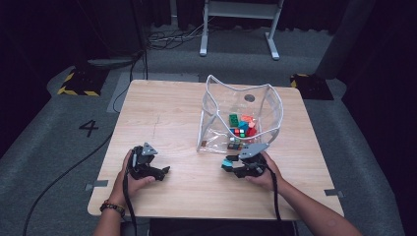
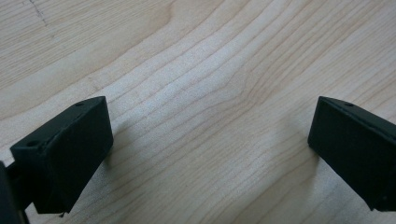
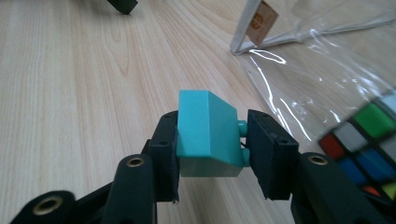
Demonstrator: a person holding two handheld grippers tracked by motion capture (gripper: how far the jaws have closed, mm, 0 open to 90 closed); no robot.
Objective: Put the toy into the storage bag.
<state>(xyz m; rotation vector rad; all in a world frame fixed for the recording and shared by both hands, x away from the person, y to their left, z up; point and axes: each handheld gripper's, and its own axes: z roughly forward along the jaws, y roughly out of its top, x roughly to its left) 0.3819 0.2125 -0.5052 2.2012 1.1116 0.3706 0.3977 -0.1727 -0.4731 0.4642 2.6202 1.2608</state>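
The right claw was clenched on a teal brick, held just off the worktop at the bag's seven o'clock corner. The left claw sat released over bare wood. The step probably called for lifting the brick over the bag's rim toward twelve o'clock before letting go.

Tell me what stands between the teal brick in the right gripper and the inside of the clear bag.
The bag's own clear wall. The teal brick, clamped in the right gripper, sits low outside that side of the bag, whose opening faces upward, so the brick would probably have to go over the rim.
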